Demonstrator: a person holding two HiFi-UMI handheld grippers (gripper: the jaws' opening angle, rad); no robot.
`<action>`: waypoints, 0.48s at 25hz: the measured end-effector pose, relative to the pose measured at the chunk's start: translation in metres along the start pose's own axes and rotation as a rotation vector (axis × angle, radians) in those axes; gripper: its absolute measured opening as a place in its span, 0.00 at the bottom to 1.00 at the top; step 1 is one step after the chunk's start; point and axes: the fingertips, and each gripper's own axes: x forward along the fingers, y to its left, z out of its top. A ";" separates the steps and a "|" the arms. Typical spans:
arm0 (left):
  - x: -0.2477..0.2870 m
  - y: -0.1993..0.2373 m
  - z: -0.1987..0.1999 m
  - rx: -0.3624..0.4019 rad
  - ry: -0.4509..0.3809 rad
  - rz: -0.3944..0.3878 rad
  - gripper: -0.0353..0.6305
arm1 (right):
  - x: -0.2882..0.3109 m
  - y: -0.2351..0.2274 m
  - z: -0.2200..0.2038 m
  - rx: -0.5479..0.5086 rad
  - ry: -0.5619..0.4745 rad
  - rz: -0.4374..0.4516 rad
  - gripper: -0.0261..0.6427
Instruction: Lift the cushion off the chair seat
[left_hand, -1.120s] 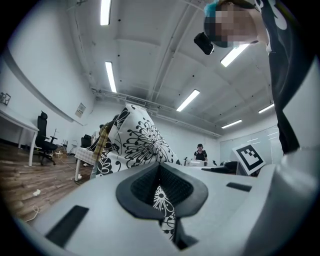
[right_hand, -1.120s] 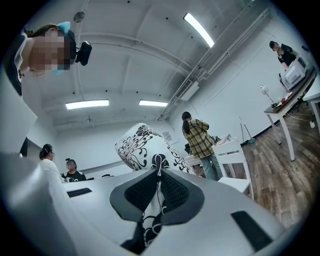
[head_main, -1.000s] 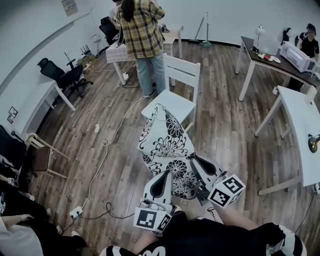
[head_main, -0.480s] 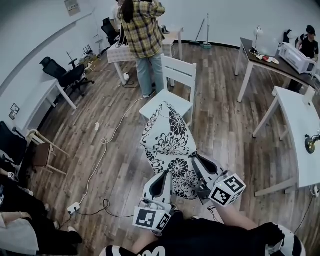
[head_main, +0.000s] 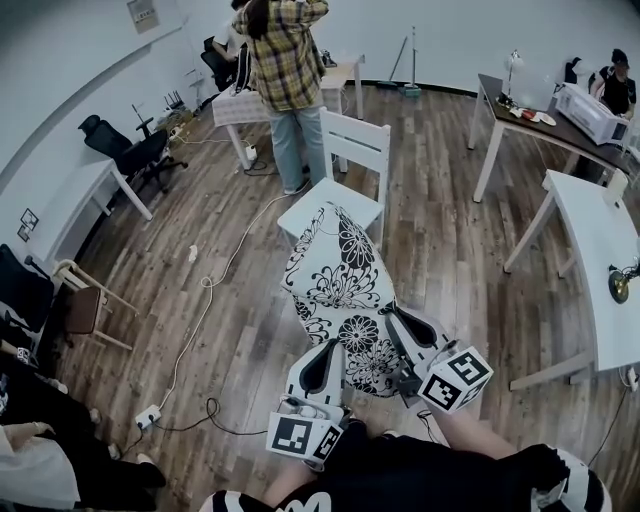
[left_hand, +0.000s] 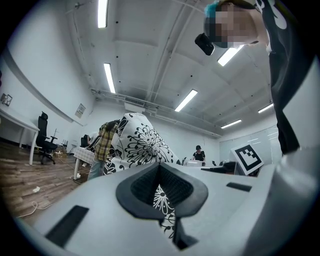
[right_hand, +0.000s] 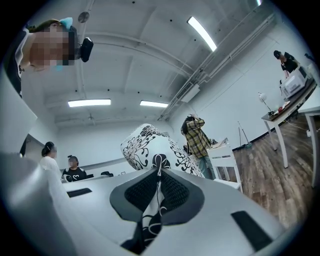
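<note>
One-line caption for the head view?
Left tongs and right tongs hold the floral cushion up before the white chair.

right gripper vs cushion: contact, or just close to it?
Touching. The right gripper view shows the right gripper shut on a fold of the cushion, with patterned fabric pinched between its jaws.

White cloth cushion (head_main: 340, 275), black flower print: soft, matt, creased. White wooden chair (head_main: 352, 150): smooth painted finish. Brown plank floor (head_main: 440, 250): wood grain, faint sheen. Left gripper (head_main: 322, 362), right gripper (head_main: 408, 338): matt pale plastic shells; jaws lined black, finely ribbed.
</note>
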 end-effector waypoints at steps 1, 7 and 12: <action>0.000 0.001 0.000 0.000 0.001 -0.002 0.06 | 0.000 0.000 0.000 -0.001 0.000 -0.002 0.09; 0.000 0.005 -0.002 0.000 -0.001 -0.007 0.06 | 0.001 -0.002 -0.003 0.007 -0.006 -0.014 0.09; 0.001 0.007 -0.005 -0.012 0.001 -0.009 0.06 | 0.003 -0.004 -0.005 0.009 -0.006 -0.017 0.09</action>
